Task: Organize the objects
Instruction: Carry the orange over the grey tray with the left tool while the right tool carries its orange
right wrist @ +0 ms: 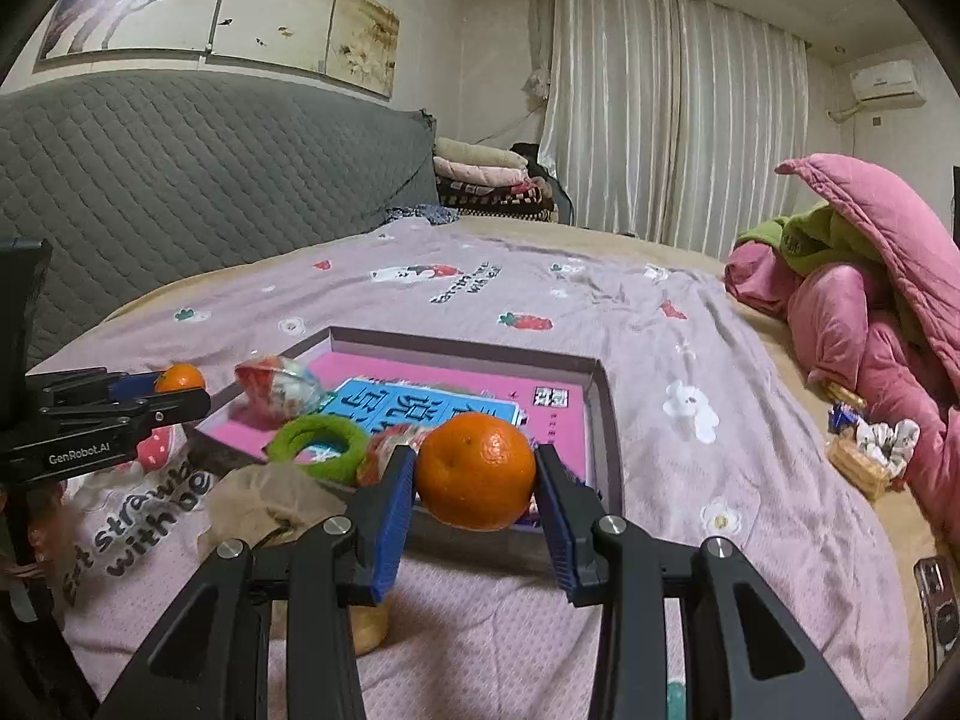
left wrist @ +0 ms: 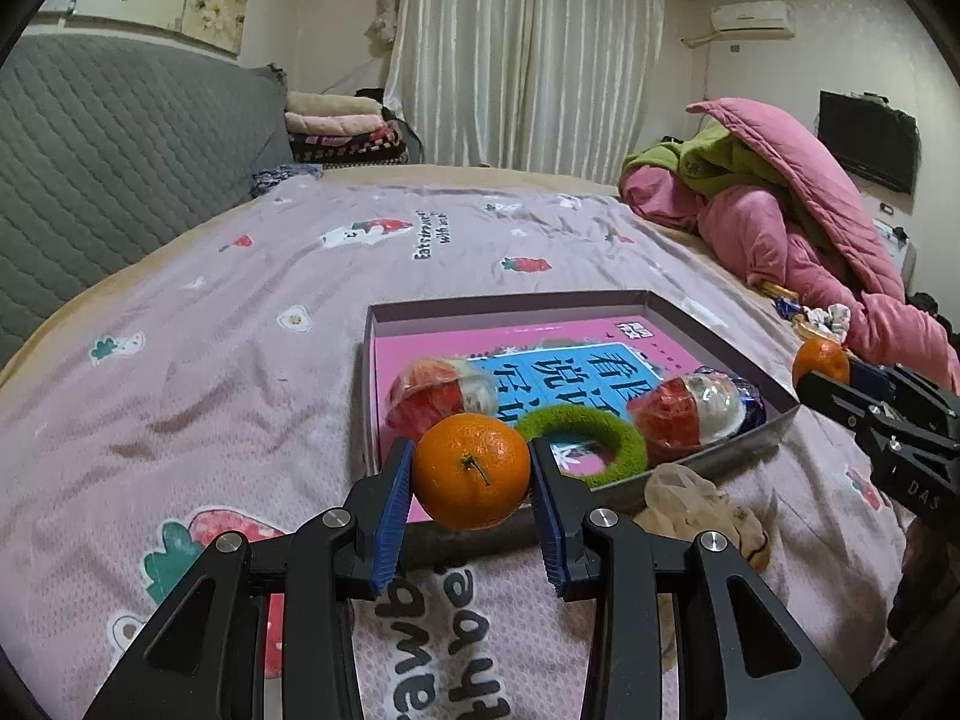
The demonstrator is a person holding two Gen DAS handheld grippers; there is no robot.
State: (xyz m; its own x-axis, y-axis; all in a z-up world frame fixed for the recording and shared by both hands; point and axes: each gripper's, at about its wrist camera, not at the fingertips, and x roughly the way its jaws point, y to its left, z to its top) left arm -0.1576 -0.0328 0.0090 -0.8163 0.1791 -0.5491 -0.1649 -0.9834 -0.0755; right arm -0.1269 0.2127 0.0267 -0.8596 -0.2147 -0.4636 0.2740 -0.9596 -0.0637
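Observation:
Each gripper is shut on an orange above the bed. My left gripper [left wrist: 470,451] pinches one orange [left wrist: 471,474] between its blue pads, just over the near rim of a shallow grey box [left wrist: 510,303]. My right gripper [right wrist: 475,455] pinches the other orange [right wrist: 476,471] over the same box [right wrist: 468,339], near its right corner. Inside the box lie a pink book [left wrist: 414,354], a green fuzzy ring [left wrist: 627,444] and two red-and-white wrapped packets [left wrist: 441,390] [left wrist: 690,411]. The right wrist view also shows the ring [right wrist: 282,441].
A crumpled beige cloth [left wrist: 702,498] lies on the bed sheet against the box's near side. A pink quilt pile [right wrist: 870,312] with small snack packs [right wrist: 858,456] beside it fills the right. A grey padded headboard [left wrist: 120,138] runs along the left.

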